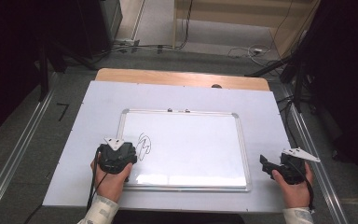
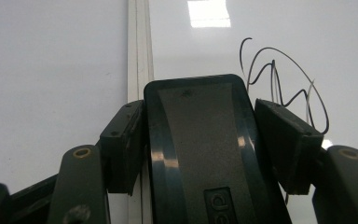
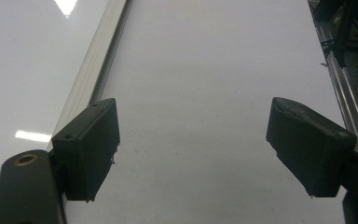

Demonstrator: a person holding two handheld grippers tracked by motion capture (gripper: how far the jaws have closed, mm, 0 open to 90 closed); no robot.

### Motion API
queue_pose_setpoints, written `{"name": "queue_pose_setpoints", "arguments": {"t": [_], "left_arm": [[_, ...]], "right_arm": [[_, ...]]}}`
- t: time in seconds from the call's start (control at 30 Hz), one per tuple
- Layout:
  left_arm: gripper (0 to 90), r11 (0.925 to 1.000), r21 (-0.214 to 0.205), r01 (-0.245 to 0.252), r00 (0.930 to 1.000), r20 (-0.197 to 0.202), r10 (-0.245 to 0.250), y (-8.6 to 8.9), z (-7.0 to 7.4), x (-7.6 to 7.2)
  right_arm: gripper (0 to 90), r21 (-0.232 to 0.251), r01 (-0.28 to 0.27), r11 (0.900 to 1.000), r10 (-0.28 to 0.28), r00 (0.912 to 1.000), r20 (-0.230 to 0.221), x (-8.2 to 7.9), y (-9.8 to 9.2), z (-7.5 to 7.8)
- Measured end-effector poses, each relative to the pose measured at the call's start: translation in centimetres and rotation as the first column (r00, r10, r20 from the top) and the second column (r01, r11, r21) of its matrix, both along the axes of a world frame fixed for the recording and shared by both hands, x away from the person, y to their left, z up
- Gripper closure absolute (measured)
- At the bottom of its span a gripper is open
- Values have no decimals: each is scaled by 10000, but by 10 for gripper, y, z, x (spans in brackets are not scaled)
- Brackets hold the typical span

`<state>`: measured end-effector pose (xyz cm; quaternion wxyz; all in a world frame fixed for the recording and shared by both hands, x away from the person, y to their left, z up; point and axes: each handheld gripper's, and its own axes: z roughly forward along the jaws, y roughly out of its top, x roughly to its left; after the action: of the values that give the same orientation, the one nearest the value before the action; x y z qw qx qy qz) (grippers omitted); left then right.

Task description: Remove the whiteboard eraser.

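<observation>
At the left of the high view, the left hand (image 1: 108, 179) holds the left gripper (image 1: 116, 157) over the whiteboard's (image 1: 191, 154) left edge, near its lower left corner. The gripper's body covers its jaws from above, so their state cannot be read there. In the left gripper view, the jaws stand on either side of a black eraser (image 2: 205, 144) and press its flanks; the eraser's near end is cut off by the bottom of the picture, and only part of a raised mark on it shows, too little to read. The board's frame (image 2: 139, 51) runs up behind the left jaw. Just beside the right jaw lies a black scribble (image 2: 284, 79), its lower part hidden behind that jaw and the eraser. In the high view the scribble (image 1: 145, 145) sits on the board's left part, just right of the gripper.

The board lies flat on a white sheet (image 1: 88, 121) that covers the table (image 1: 182, 77). Two small dark things at the board's top rim are too small to make out.

At the right, the right hand (image 1: 294, 186) holds the right gripper (image 1: 279, 167) over the sheet, just off the board's right edge. In the right gripper view, its jaws stand wide apart with bare sheet (image 3: 205, 93) between them and the frame (image 3: 98, 65) behind the left one.
</observation>
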<state>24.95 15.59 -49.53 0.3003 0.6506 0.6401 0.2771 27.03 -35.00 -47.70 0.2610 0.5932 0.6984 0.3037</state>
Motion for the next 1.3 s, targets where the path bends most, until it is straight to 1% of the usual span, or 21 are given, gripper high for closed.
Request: {"name": "queue_pose_setpoints", "arguments": {"t": [0.13,0.23,0.33,0.5,0.57,0.63,0.67,0.8,0.87,1.0,1.3], "left_arm": [[371,10000,38,6,10000,-23,-6,-1,0,0],[394,10000,55,44,10000,-9,-44,-2,1,0],[401,9999,-49,157,9999,-19,-157,-1,1,0],[409,9998,-58,209,9998,-17,-209,0,2,0],[410,9996,-129,237,9997,-25,-237,1,2,0],[410,9992,-339,228,9997,2,-228,3,4,-1],[411,9990,-368,237,9997,43,-235,3,5,-1],[410,9992,-317,223,9987,462,-208,5,14,-4],[411,9992,-346,217,9987,464,-201,5,15,-4],[410,9982,-534,254,9989,396,-233,8,15,-4],[410,9966,-746,344,9986,426,-313,11,16,-2]], "right_arm": [[160,-15,-8,10000,8,10000,-7,0,0,0],[161,-11,-7,10000,7,10000,-9,0,0,0],[161,12,-17,10000,17,10000,14,0,0,0],[162,7,-19,10000,19,10000,12,0,-1,0],[163,5,-30,10000,30,10000,46,0,-1,0],[162,5,-34,10000,33,10000,50,0,-1,0],[163,-4,-36,10000,36,10000,51,0,-1,0],[162,-4,-34,10000,34,10000,51,0,-1,1],[163,-9,-39,10000,39,10000,51,0,-1,1],[163,18,-51,10000,51,10000,71,0,-1,1],[163,51,-22,10000,22,10000,19,2,-1,0]]}}
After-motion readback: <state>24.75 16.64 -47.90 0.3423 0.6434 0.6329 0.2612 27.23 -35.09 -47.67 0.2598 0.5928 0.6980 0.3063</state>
